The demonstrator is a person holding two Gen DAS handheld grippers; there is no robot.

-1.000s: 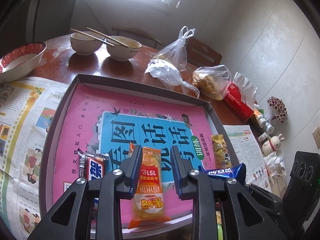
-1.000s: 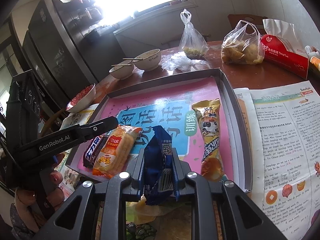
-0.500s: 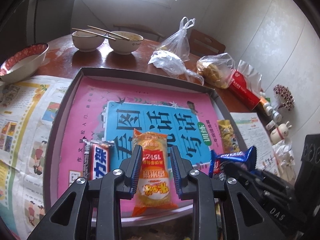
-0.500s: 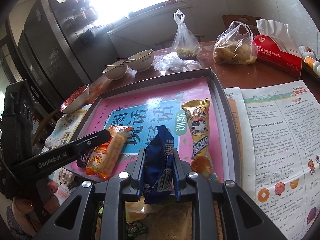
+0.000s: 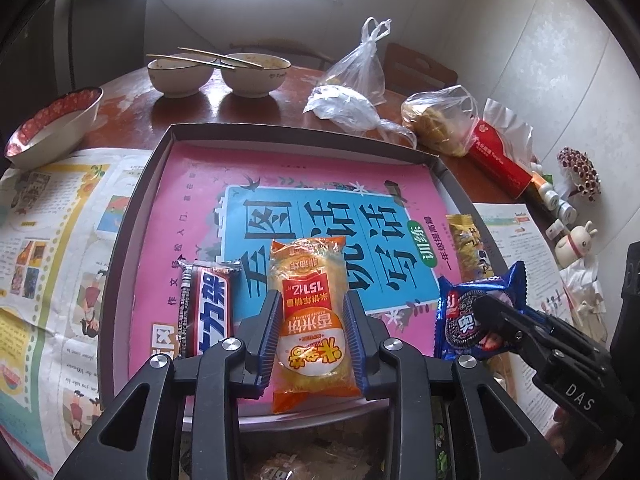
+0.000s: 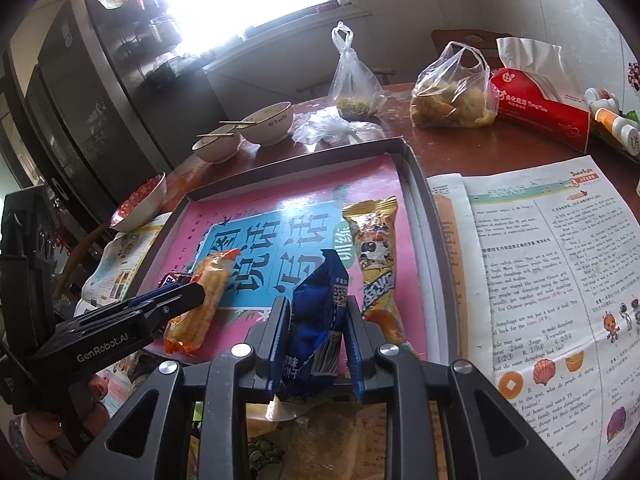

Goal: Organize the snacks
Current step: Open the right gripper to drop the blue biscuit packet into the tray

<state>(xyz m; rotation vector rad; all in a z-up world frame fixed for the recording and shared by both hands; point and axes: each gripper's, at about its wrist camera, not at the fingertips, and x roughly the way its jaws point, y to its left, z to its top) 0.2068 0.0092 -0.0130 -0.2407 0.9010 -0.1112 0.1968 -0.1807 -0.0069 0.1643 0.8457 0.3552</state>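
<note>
Snacks lie along the near side of a grey tray [image 5: 120,264] lined with a pink-and-blue printed sheet; the tray sits on the brown counter [image 5: 132,96].

At the far left we see a spread newspaper [image 5: 48,240] and, behind it, a red-rimmed bowl [image 5: 52,124]. Inside the tray, the leftmost snack is a dark red chocolate bar [image 5: 208,312], lying flat. Just beside it on the right is an orange rice-cracker packet [image 5: 310,280], its near end hanging over the tray's front rim. The left hand-held gripper [image 5: 313,295] straddles this packet: its jaws have just been opening a little, yet the blue pads lie against the packet's two long edges, so we read it as pinching the packet.

Further right, the right hand-held gripper [image 5: 486,308] has a blue cookie packet [image 5: 460,312] between its pads. Its jaws have also just been easing apart, but the packet stands tilted up off the tray floor – held, as the right wrist view shows. Just beyond it, a yellow snack packet [image 5: 466,240] lies flat along the tray's right wall.

Right of the tray lies an open printed page [image 5: 516,232]; behind it are clear plastic bags [image 5: 440,120] of food and a red tissue pack [image 5: 500,156].
</note>
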